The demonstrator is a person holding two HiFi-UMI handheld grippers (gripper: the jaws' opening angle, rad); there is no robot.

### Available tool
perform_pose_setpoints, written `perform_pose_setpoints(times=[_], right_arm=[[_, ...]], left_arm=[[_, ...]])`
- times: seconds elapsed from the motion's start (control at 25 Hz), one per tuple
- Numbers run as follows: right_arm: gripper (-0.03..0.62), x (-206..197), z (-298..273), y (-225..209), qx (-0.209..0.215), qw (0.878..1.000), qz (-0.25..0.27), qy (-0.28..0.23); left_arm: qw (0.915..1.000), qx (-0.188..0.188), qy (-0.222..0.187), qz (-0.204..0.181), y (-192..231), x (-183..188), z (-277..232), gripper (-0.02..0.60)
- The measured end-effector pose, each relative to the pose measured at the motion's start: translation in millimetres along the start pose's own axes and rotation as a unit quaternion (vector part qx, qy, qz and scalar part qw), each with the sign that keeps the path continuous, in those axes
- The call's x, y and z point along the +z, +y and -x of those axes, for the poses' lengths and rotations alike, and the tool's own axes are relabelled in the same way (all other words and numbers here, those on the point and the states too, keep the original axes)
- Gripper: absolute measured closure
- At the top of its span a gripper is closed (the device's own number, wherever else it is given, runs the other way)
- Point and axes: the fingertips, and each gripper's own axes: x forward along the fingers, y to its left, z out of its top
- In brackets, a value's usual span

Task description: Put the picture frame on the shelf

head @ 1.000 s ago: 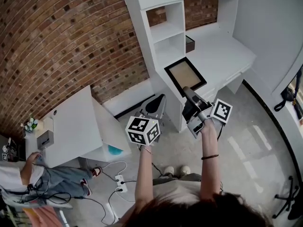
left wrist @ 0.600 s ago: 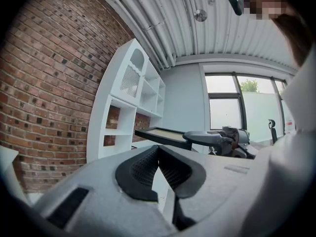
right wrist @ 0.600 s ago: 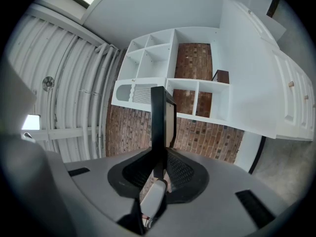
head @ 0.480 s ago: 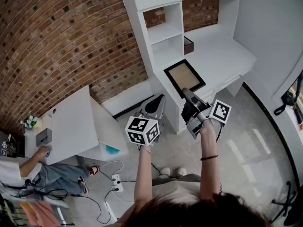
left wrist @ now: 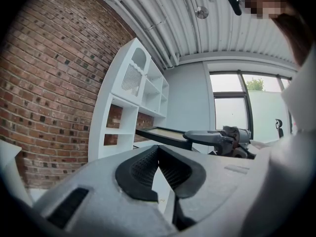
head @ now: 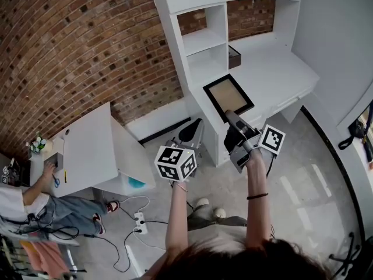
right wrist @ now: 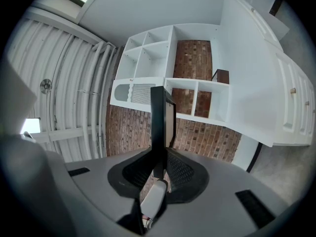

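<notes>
Now right tongs (right wrist: 159, 154) clamp picture frame (head: 228, 95); left tongs (left wrist: 158, 149) closed, empty.

I've got the black picture frame (head: 228, 95), tan panel facing up, lying about level. My right claw (head: 231, 115) pinches it by its near edge. The white shelf (head: 205, 38), with its open cubbies, stands just beyond against brick.
</notes>
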Motion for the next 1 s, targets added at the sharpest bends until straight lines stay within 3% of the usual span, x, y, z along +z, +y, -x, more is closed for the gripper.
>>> perform_pose_setpoints(times=[0.52, 1.0], right_arm=[[0.522, 17.6, -24.3, -20.4, 0.004, 1.0, 0.008, 0.001], [0.522, 62.8, -73.5, -49.6, -0.005, 1.0, 0.008, -0.011]], left_arm=[[1.0, -0.004, -0.001, -0.005, 21.7, -5.8, -31.3, 0.571], [0.9996, -0.025, 0.007, -0.003, 61.0, -1.8, -99.7, 0.571]])
